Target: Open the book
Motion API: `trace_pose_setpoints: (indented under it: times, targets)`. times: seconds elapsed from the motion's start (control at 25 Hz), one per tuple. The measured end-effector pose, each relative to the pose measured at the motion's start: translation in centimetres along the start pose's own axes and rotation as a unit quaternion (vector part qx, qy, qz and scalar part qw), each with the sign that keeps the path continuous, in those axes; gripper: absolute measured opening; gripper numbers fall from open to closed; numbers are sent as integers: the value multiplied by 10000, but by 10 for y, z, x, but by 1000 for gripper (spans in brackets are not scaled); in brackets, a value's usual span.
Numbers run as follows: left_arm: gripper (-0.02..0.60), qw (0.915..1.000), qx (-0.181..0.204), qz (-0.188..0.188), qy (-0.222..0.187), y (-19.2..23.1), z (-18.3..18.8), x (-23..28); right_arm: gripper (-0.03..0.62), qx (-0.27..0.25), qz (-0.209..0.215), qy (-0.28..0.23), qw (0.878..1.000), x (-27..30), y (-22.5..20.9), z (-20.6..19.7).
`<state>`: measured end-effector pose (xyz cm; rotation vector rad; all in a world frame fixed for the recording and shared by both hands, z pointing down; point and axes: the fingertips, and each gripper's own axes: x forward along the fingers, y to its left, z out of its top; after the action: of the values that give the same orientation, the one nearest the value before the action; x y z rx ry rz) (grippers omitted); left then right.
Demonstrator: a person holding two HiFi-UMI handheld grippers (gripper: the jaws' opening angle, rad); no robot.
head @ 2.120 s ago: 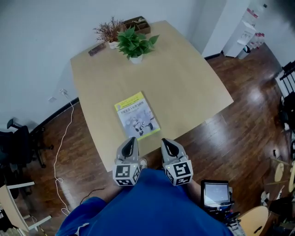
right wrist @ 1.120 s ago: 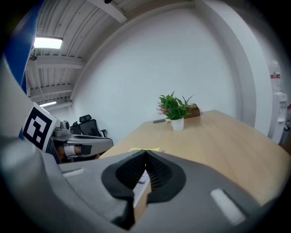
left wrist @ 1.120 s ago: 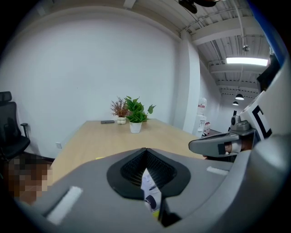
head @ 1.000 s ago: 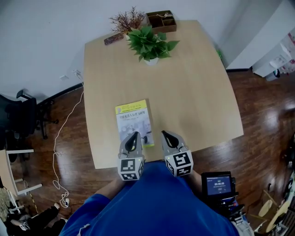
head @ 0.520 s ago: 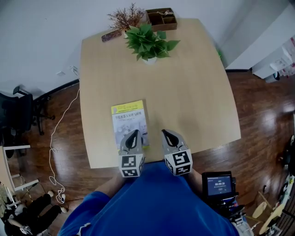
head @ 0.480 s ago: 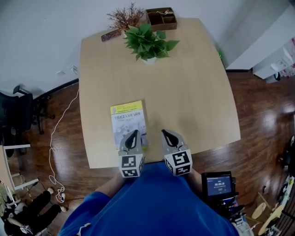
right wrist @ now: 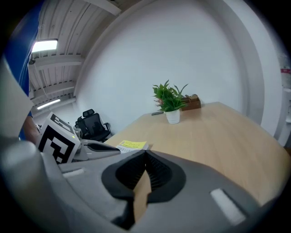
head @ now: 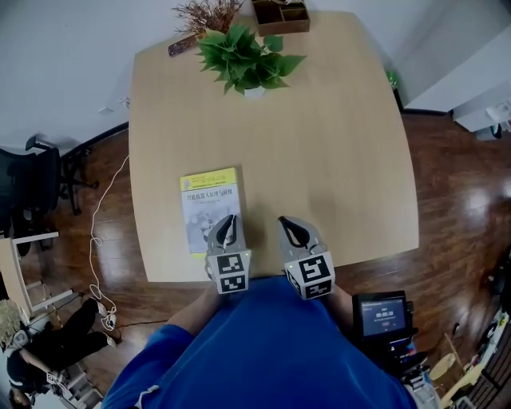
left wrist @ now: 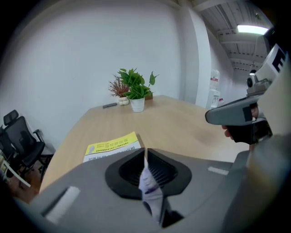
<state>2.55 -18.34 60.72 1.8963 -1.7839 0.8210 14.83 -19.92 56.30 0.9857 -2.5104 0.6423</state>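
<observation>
Since you're standing right at the near edge of the table [head: 335,160], room first: that edge runs just under both tongs at 6 o'clock, and the left edge is close by at 9, just past the book [head: 206,204]. Tons of bare top from 12 round to 3 tho. Nothing's on it till the potted plant [head: 243,60] way off at 12, w/ a dried twig bunch [head: 200,12], a wooden tray [head: 279,14] and a small dark bar [head: 182,45] around it by the far edge. Off the table at 9 there's an office chair [head: 36,180], well apart from you.

Book: lies flat, shut, cover up, yellow band at its 12 end, near the table's near-left corner. Left tongs [head: 230,217] sit over its near-right part w/ the tips pointing to 12. Can't tell if they touch the cover. Jaws are closed up tight, nothing btwn them.

Right tongs [head: 281,220] are at 3 o'clock from the book, over bare wood, just beside the left pair and off the book. Those jaws are also pressed together, nothing in em.
</observation>
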Motion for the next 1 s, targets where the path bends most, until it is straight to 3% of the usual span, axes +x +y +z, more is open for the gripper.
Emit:
trace_pose_setpoints:
  times: [0.04, 0.16, 0.56, 1.0]
  targets:
    - [82, 9999, 31, -21, 93, -2, -2, 5, 3, 23, 17, 15, 10000, 0, -3, -1]
    - [124, 9994, 124, -4, 338, -5, -8, 18, 3, 104, 27, 34, 9999, 0, -11, -2]
    - [137, 9912, 477, 374, 1177, -6, -28, 53, 3, 309, 13, 82, 9995, -3, -33, -10]
    - [137, 9824, 541, 685, 1653, -2, -37, 71, 3, 347, 105, 158, 9992, -2, -50, -10]
